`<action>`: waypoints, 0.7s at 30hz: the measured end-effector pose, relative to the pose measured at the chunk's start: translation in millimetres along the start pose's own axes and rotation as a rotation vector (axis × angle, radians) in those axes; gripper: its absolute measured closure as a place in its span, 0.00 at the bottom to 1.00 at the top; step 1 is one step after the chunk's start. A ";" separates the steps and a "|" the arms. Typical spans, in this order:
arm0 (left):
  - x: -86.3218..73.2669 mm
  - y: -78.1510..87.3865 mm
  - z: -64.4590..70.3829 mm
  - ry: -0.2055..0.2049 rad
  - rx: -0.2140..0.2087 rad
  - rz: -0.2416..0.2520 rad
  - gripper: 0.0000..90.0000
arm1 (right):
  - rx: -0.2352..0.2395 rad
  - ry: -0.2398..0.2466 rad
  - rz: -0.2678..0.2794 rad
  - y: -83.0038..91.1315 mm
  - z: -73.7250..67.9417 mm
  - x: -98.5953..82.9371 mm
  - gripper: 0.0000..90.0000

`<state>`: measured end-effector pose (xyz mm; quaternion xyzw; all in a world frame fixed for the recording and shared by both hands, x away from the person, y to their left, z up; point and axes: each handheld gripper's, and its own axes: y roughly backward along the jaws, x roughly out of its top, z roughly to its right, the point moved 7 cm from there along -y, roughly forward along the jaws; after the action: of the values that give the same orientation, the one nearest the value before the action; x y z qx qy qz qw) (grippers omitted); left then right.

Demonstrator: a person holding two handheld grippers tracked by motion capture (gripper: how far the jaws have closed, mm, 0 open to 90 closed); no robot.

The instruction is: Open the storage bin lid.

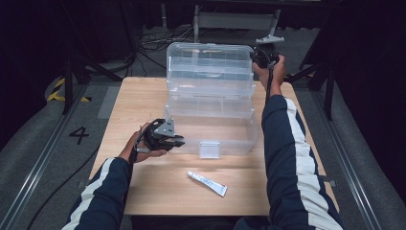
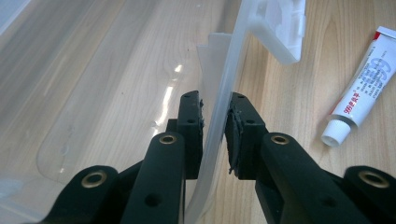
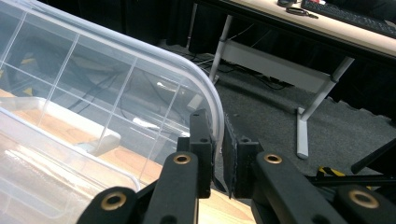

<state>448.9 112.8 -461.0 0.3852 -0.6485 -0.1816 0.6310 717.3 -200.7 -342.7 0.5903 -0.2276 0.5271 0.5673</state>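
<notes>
A light wooden table (image 1: 143,191) stands in a dark room, with grey floor and loose cables beyond its far edge. A clear plastic box (image 1: 210,129) sits at the table's centre, its lid (image 1: 209,64) raised upright at the 12 o'clock side. At about 8 o'clock from the box, the left gripper (image 1: 178,142) meets the box's front left corner; in the left gripper view its jaws are clenched on the thin front wall (image 2: 223,100), one jaw inside the box and one outside. At about 1 o'clock, the right gripper (image 1: 257,56) is held up at the lid's top right corner; in the right gripper view its jaws are pinched on the lid's curved rim (image 3: 212,109). A white latch (image 1: 209,149) hangs at the middle of the front wall. A small white tube (image 1: 207,183) (red print, white cap) lies flat on the table at 6 o'clock from the box, apart from it and from both grippers.
</notes>
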 end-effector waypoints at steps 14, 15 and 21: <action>-0.1 -0.5 -0.5 0.000 -0.005 0.007 0.86 | 0.000 0.009 -0.018 -6.8 1.4 -3.3 0.92; -0.1 -0.5 -0.2 0.002 -0.006 0.007 0.86 | 0.002 0.001 -0.019 -7.9 1.5 -4.2 0.92; -0.9 0.1 -0.2 0.000 -0.011 0.006 0.85 | 0.000 0.010 -0.048 -13.9 3.8 -10.2 0.91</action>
<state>449.0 113.6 -461.4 0.3800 -0.6485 -0.1834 0.6336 727.3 -204.0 -356.9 0.5930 -0.2107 0.5163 0.5809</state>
